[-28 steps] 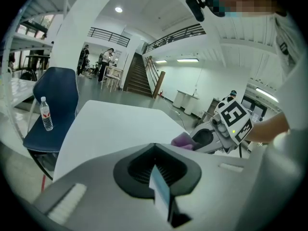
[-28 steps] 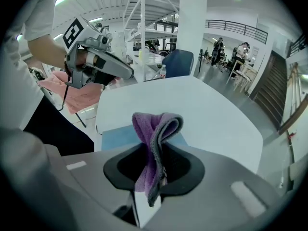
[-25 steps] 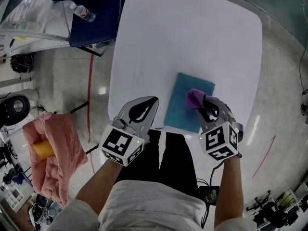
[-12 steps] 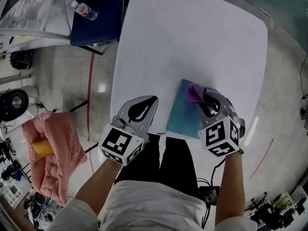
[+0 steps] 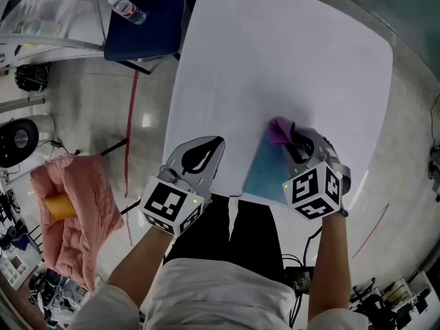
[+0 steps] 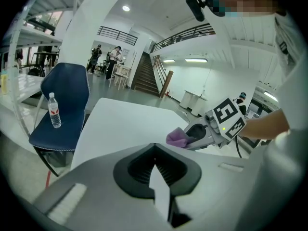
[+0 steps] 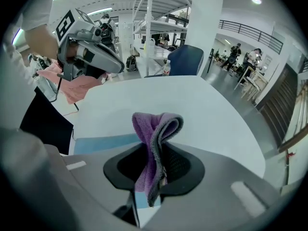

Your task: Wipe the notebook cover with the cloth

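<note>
One light-blue notebook [image 5: 263,170] lies at the near edge of the white surface [image 5: 275,53]. The right claw [image 5: 294,140] is over the notebook's far right corner, clenched on one purple cloth [image 5: 278,130]. In the right gripper view the cloth stands up in a fold between the jaws, with the notebook cover just below it. The left claw [image 5: 214,145] hovers at the near left edge of the surface, apart from the notebook. Its jaws are pressed together with nothing between them. One water bottle [image 5: 128,10] stands on one dark blue chair [image 5: 148,26] beside the far left corner of the surface. The bottle's label is too small to read.
</note>
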